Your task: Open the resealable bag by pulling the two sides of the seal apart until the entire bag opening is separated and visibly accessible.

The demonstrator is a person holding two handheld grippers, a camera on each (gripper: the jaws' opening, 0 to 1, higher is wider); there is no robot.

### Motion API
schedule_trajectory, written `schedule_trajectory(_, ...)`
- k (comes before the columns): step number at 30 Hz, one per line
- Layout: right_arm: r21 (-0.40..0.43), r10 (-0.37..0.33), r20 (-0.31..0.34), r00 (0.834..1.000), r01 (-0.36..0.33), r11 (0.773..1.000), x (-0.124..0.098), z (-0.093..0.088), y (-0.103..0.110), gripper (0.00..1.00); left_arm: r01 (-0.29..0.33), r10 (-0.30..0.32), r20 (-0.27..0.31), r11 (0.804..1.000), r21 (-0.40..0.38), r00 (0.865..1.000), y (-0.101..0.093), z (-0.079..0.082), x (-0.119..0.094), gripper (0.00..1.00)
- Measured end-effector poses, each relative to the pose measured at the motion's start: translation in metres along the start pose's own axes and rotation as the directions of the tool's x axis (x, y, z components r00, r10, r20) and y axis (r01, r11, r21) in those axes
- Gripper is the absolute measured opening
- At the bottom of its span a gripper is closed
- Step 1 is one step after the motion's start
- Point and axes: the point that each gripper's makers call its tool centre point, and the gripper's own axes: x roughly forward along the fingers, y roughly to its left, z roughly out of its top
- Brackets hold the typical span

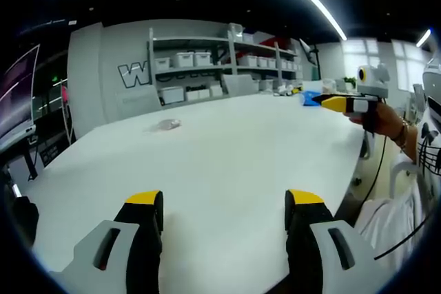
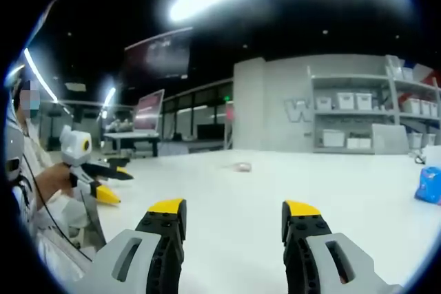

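Left gripper view: small clear bag flat.

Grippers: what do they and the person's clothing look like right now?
Each gripper, left and right, has black jaws with yellow tips on grey slotted bodies. A black cable hangs from the right one. The person wears a white top and a wrist bracelet.

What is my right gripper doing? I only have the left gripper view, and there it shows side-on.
Observer: In the right gripper view the right gripper has its jaws wide apart, with nothing between them.
Operator: Where's the bag from that side?
Observer: The resealable bag lies on the white table, well ahead of those jaws, untouched.
Operator: Can you see my left gripper there?
Observer: Yes, the left gripper is at the left, held in a hand, jaws apart.
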Motion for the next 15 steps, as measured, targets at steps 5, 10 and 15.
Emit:
schedule_trajectory(5,-0.002,0.007,-0.008,1.0,-0.007,1.0,0.0008,-0.0017,0.0015,0.52,-0.01,0.01,0.004,1.0,0.003,1.0,0.0039,0.0021,-0.0017,0.71)
schedule_trajectory(10,-0.008,0.008,-0.007,1.0,-0.008,1.0,0.0007,-0.0007,0.0016,0.52,-0.018,0.018,0.014,1.0,0.006,1.0,0.0068,0.0061,-0.0022,0.71)
schedule_trajectory(15,-0.011,-0.003,-0.009,1.0,0.003,1.0,0.0011,-0.0008,-0.0022,0.52,-0.02,0.02,0.02,1.0,0.012,1.0,0.0088,0.0092,-0.0013,0.71)
